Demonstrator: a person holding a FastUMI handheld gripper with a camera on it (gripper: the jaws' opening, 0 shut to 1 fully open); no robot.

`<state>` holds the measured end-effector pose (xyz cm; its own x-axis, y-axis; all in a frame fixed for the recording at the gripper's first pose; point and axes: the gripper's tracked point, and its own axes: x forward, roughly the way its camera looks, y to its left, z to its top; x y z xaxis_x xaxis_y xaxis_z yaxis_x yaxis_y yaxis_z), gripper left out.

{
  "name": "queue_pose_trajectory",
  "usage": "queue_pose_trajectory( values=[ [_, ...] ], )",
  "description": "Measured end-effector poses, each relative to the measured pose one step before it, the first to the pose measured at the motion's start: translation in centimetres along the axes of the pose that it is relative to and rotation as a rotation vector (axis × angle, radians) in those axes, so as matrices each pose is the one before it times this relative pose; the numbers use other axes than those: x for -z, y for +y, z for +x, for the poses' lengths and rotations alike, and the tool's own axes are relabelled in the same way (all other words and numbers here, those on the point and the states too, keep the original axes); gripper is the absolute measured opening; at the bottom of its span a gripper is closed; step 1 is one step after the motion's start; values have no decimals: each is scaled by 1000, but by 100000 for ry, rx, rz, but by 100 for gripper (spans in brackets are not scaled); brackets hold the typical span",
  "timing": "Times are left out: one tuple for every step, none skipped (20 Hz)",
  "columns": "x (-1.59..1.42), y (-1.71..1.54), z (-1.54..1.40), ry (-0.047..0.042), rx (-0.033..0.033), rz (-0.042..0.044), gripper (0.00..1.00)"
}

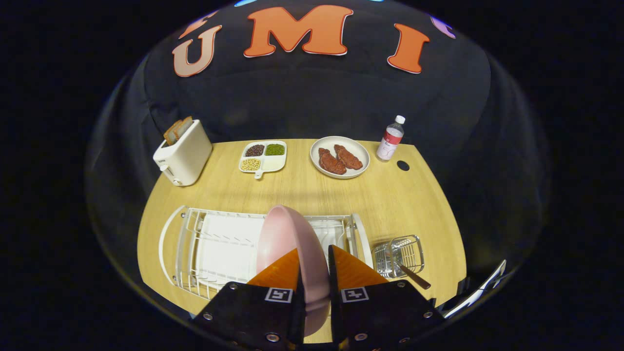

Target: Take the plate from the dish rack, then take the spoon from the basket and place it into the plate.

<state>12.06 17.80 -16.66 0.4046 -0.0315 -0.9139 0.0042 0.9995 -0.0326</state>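
Gripping the plate [287, 239] by its rim, I have my claw [314, 265] clenched on it, one finger on each face, in the lower centre of the frame. The plate stands on edge between my fingers, its pink back bulging to the left, and it rises over the rack [214, 243], which spreads across the lower left; I cannot tell whether its bottom edge sits in the wires or has cleared them. I judge the plate stiff, smooth and rather light, probably plastic or glazed ware, so it will not bend but may slide or swing in so narrow a pinch. The rim is the only sensible hold while it is upright, and I would keep the pinch deep and the lift straight up, so the rim does not catch on the rack. To the right of the rack, in the lower right, is the small wire basket [399, 254] with the spoon [413, 275] leaning in it, the brown handle poking out towards me. That handle is thin and stiff, and is where I would take it later. Farther off, across the upper middle of the table [292, 187], stand a toaster [183, 152], a tray [263, 156], a dish of meat [340, 157] and a bottle [390, 139].
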Motion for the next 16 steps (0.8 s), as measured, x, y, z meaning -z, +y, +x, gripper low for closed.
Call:
queue_pose_trajectory(
  values=[
    [68, -112, -441, -1088, -1301, 619, 22],
    [33, -431, -455, -1055, -730, -172, 22],
    [175, -244, -556, -1236, -966, 143, 22],
    [251, -155, -662, -820, -1776, -248, 22],
    [360, 29, -676, -833, -2066, 510, 22],
    [378, -35, -680, -482, -2172, -71, 22],
    [536, -206, -640, -883, -1859, 231, 22],
    [475, -229, -433, -975, -1123, 105, 22],
    [654, -429, -391, -850, -1034, 866, 22],
    [967, -339, -367, 299, -754, 2528, 22],
    [1092, -224, -338, 771, -1649, 1665, 22],
    [1026, -326, -279, 1101, -1514, 1826, 22],
    [710, -544, -264, 319, -954, 1682, 22],
    [543, -624, -279, -224, -203, 1074, 22],
    [351, -565, -297, -857, -92, 292, 22],
    [472, -536, -414, -596, -107, 251, 21]
  ],
)
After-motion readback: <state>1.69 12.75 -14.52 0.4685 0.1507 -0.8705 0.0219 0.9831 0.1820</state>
